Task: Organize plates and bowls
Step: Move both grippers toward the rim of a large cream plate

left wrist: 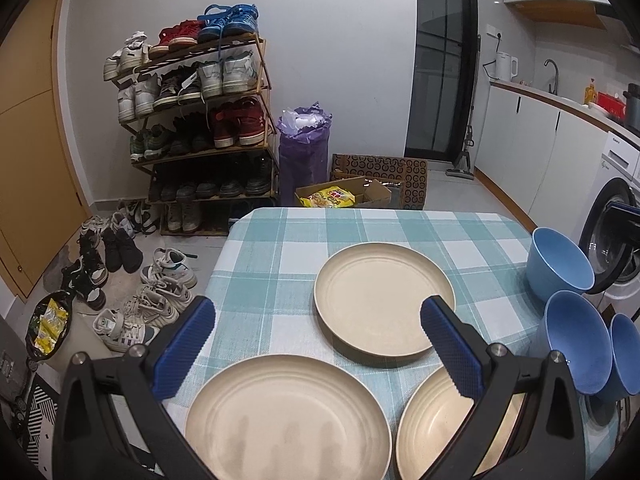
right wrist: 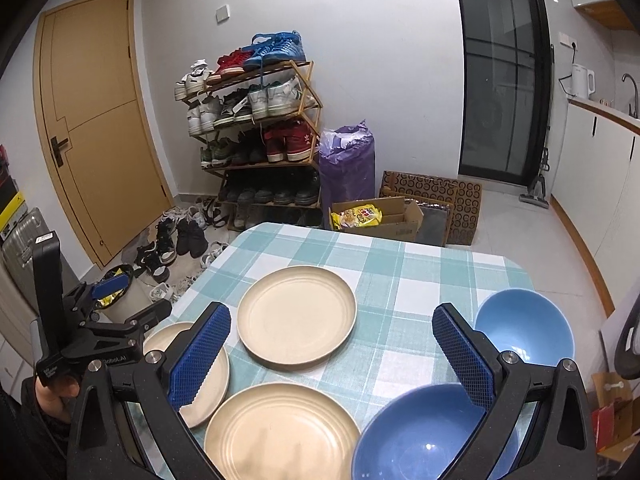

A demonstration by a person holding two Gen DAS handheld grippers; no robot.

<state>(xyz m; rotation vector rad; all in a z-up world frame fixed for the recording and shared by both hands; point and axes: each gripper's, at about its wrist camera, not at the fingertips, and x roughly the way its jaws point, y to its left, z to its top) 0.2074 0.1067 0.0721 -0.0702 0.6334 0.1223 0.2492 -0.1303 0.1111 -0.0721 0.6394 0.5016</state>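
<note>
Three cream plates are lying on the checked tabletop [left wrist: 280, 264]: a far plate [left wrist: 384, 300] toward the middle, a near-left plate [left wrist: 286, 416] and a near-right plate [left wrist: 436, 428] side by side at the front edge, none of them stacked. Blue bowls are sitting along the right side, the far bowl [right wrist: 524, 330] standing apart from the near bowl [right wrist: 424, 436], with a third bowl [left wrist: 626, 360] showing only in the left wrist view, pressed up beside the middle one. The left tongs [left wrist: 318, 344] are hanging wide apart over the near plates, gripping nothing, the right finger overlapping the near-right plate in the picture. The right tongs [right wrist: 332, 352] are also spread wide and empty, hovering between the plates and the near bowl. A hand [right wrist: 52, 394] is gripping the left tool's handle at the tabletop's left edge. A shoe rack [right wrist: 260, 136] is standing against the far wall.
</note>
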